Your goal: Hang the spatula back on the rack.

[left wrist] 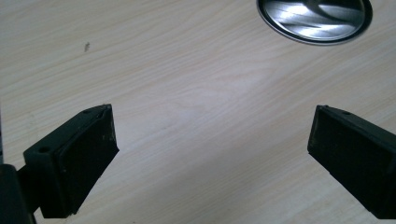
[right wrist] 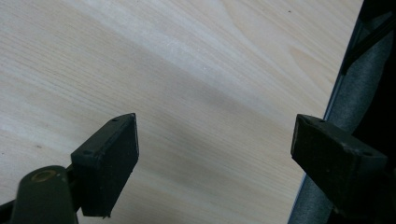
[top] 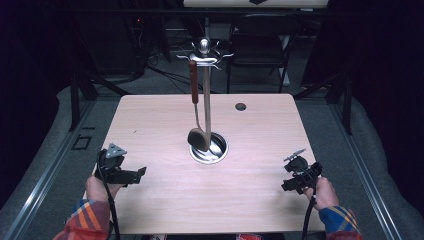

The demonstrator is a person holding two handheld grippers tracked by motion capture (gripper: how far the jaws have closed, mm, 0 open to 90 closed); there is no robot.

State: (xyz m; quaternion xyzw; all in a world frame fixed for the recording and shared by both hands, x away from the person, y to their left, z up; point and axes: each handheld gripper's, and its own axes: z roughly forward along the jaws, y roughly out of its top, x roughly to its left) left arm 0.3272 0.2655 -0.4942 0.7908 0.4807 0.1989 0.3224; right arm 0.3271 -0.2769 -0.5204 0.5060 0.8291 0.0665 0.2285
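I find no brand, label or readable writing on anything in front of me: the ladle [top: 198, 138], its stand [top: 206, 95] and the pale wood counter [top: 250, 150] all look unmarked.

My left tongs [top: 141, 172] sit low over the counter at about 8 o'clock from the stand's round steel base [top: 216, 150], well apart from it. In the left gripper view those left tongs [left wrist: 210, 140] are spread wide, with bare wood grain between the jaws. The rim of the base [left wrist: 314, 18] is cut off by the top edge at 1 o'clock, and a small dark speck [left wrist: 87, 45] marks the wood at 10 o'clock.

My right tongs [top: 284, 186] rest at about 4 o'clock from the base, near the counter's right edge. The right gripper view shows the right tongs [right wrist: 215, 149] also spread, holding nothing, with the counter's edge and a grey floor strip [right wrist: 348, 107] running behind the right jaw.

The ladle hangs by its reddish-brown handle [top: 193, 82] from a hook at the top of the stand, its dark bowl down beside the pole, just over the base. Whether the bowl touches the base I cannot tell. The room behind the counter is too dark to make out beyond a chair [top: 260, 42].
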